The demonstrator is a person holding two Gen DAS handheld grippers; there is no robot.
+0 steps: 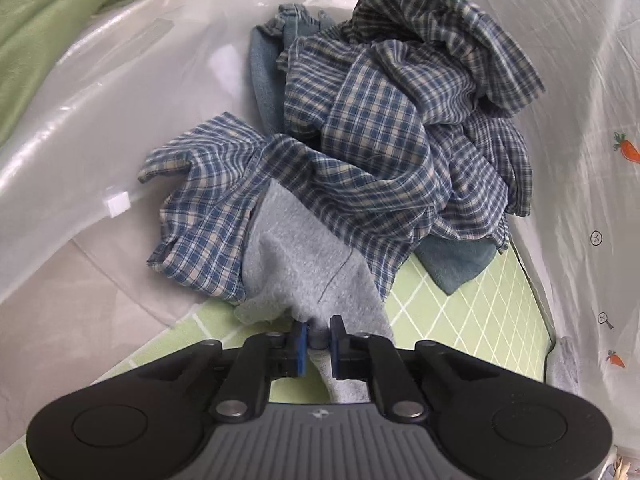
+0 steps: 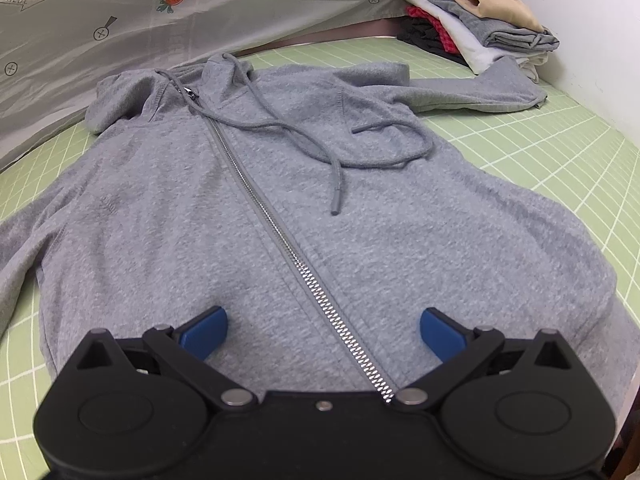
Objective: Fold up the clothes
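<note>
On the green mat (image 2: 540, 152) with white lines, a gray hoodie (image 2: 280, 208) lies spread out flat with its front up. Its zipper (image 2: 280, 240) is closed and runs from the neck down toward the right gripper (image 2: 323, 332). Two gray strings (image 2: 336, 172) from the hood curl loosely over the chest. One sleeve (image 2: 480, 92) reaches out toward a stack of folded clothes (image 2: 480, 28) in the far corner, and its cuff lies just beside the bottom of that stack. The right gripper hangs over the bottom part of the hoodie with its blue fingers (image 2: 204, 332) spread wide, one on each side of the zipper, and nothing is between them. From the left wrist view, the left gripper (image 1: 319, 338) has its blue fingers (image 1: 300, 340) pulled close together, pinching a bunch of gray cloth (image 1: 304, 272). That gray cloth runs away from the fingers and goes under a messy pile of clothes. On top of the pile is a blue and white checked shirt (image 1: 380, 140), all crumpled. Some plain blue cloth (image 1: 456, 264) peeks out from under the checked shirt on the near side, and more shows at the far side. Clear plastic sheets (image 1: 100, 128) stand around the pile, and the one on the right has small orange carrot pictures (image 1: 628, 148) on it.
</note>
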